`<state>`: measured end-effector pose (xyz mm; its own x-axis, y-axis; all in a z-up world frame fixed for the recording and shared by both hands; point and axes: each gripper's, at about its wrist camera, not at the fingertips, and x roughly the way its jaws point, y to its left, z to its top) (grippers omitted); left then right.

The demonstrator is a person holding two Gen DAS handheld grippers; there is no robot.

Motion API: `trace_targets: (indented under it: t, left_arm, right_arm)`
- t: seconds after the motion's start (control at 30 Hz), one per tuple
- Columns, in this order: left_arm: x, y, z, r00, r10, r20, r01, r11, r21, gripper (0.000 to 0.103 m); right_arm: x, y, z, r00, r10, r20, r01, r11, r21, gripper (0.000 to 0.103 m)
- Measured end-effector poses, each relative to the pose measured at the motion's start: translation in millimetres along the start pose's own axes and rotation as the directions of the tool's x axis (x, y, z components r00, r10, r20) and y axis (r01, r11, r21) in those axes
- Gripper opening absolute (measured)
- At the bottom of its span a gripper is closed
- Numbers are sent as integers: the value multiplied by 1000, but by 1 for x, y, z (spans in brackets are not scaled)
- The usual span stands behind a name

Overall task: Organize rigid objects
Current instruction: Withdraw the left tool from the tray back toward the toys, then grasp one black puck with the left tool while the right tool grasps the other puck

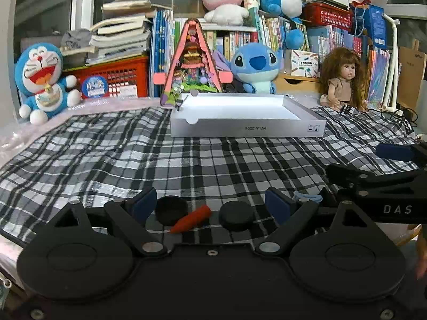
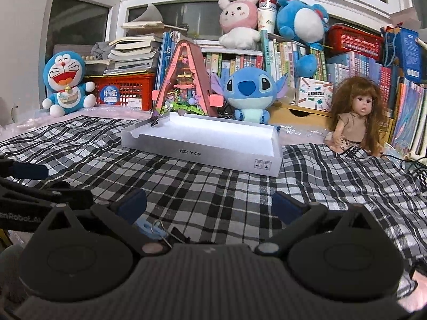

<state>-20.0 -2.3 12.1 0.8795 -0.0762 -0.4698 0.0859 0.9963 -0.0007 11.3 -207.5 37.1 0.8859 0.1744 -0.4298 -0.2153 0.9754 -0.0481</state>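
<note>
The left gripper (image 1: 210, 205) hangs released, an orange carrot (image 1: 192, 219) and two black discs (image 1: 236, 215) lying between its fingers; the right gripper (image 2: 209, 205) is released, a blue clip (image 2: 149, 228) beside its left finger; the white tray (image 1: 248, 128) sits well beyond.

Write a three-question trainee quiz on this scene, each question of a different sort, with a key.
1. True or false: the left gripper is shut on the orange carrot toy.
2. Multiple choice: the white shallow box stands
A. behind the small items, nearer the toys
B. on the red crate
C. in the right gripper
3. Fill in: on the checked cloth, the carrot toy lies between two black ____ pieces, the left one and the right one.

Key
1. False: the jaws stand wide open, with the carrot lying between the fingers, ungripped.
2. A
3. round
</note>
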Motion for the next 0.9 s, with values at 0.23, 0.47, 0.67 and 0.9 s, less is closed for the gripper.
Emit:
trace_targets:
  t: [0.23, 0.47, 0.67, 0.9]
  left_arm:
    - [-6, 13, -7, 999, 42, 13, -42, 999, 7, 79]
    - [-9, 27, -17, 998, 57, -16, -57, 998, -25, 59]
    - [-10, 39, -19, 995, 100, -9, -100, 994, -45, 53]
    - [-3, 49, -20, 991, 127, -43, -130, 990, -63, 40]
  right_arm:
    - [-11, -6, -13, 999, -30, 24, 30, 1000, -2, 103]
    - [-18, -7, -25, 999, -40, 10, 40, 998, -54, 103]
    - [-26, -14, -29, 998, -57, 25, 58, 997, -50, 102]
    - [-28, -28, -35, 998, -59, -20, 59, 998, 1, 84]
